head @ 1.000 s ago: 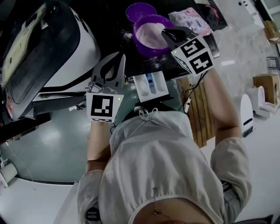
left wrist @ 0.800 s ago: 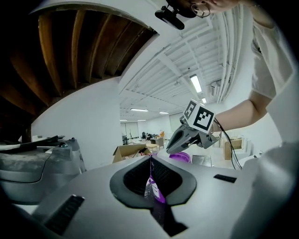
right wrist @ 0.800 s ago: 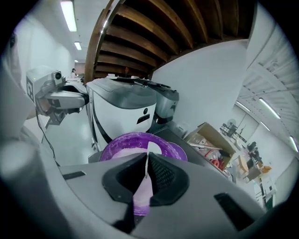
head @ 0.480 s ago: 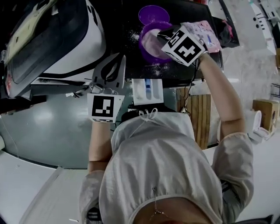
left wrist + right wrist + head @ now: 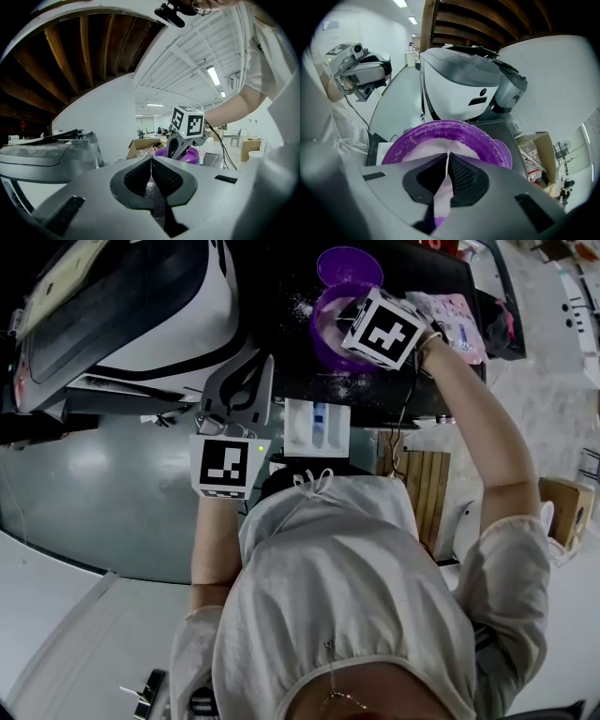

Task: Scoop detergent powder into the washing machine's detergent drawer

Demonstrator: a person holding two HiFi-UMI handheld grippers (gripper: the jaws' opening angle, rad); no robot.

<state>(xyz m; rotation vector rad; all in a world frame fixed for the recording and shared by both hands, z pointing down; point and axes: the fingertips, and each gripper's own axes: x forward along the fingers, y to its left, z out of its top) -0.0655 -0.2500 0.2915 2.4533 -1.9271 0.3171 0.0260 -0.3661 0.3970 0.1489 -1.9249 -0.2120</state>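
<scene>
A purple bowl [image 5: 323, 329] [image 5: 445, 136] of white detergent powder [image 5: 424, 152] sits on a dark counter, right of the white-and-black washing machine [image 5: 159, 306] [image 5: 459, 89]. The white detergent drawer [image 5: 317, 427] stands pulled out below the bowl. My right gripper [image 5: 354, 307] [image 5: 447, 157] is shut and hangs over the bowl, tips just above the powder; no scoop shows between its jaws. My left gripper [image 5: 251, 367] [image 5: 151, 161] is shut on nothing, left of the drawer, beside the machine's front. From the left gripper view, the right gripper [image 5: 180, 143] dips into the bowl [image 5: 190, 154].
A purple lid [image 5: 349, 263] lies behind the bowl, and a pink packet [image 5: 450, 310] to its right. Spilled powder dusts the counter [image 5: 347, 385]. A wooden slatted panel [image 5: 427, 498] stands right of the drawer. A grey curved surface [image 5: 94, 493] lies lower left. My white-clad body fills the foreground.
My right gripper has moved left from the bowl's right rim to over the powder. The left gripper has stayed by the drawer. My head has shifted.
</scene>
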